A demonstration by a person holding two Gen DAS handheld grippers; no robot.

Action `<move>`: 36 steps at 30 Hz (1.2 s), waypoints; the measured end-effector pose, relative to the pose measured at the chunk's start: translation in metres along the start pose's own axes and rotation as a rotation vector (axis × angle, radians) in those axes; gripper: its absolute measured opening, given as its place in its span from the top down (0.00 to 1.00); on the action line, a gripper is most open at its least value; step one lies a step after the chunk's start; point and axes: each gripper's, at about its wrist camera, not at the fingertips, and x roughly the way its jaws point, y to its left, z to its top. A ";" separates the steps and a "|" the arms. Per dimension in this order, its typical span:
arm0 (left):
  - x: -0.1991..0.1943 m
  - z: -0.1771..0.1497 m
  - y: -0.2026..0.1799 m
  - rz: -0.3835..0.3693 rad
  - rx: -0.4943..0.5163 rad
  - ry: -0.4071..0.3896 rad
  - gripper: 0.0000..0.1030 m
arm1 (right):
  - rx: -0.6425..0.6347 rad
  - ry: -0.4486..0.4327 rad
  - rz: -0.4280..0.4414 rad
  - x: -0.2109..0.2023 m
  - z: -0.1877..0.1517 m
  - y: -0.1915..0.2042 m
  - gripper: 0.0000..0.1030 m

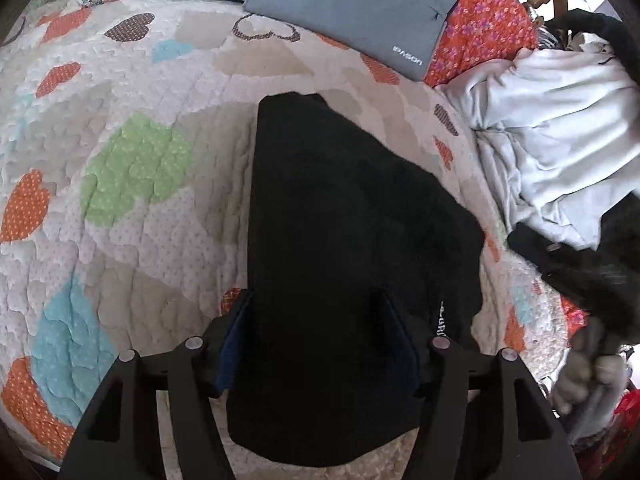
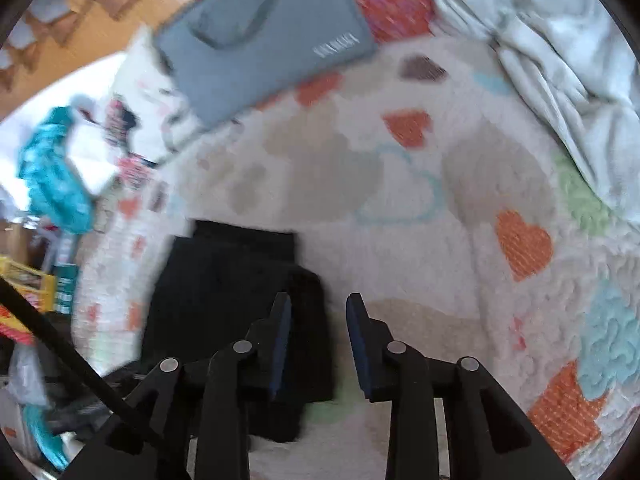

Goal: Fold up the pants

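**Black pants folded on the quilted bed**

The left tool straddles the pants, fingers spread, seemingly gripping nothing. White lettering on them is unreadable. The grey case reads "IBASON", mirrored. The right tool hangs unclenched; its view is blurred.

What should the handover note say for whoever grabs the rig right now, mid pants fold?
Left gripper: jaws wide open, straddling the near part of the black pants, nothing clamped.
Right gripper: jaws open and empty, over the quilt just right of the pants; view blurred.
Pants: lying flat on the quilt as a compact folded stack, with an edge sticking out at the far end.
Nearby: grey laptop sleeve beyond, pale crumpled garment to the right.
Done: looks at least partly folded.
Left: check edges, probably one more fold.
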 end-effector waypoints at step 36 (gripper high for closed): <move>-0.055 0.001 0.056 -0.174 -0.080 -0.125 0.36 | 0.004 0.217 0.192 0.120 0.065 0.093 0.33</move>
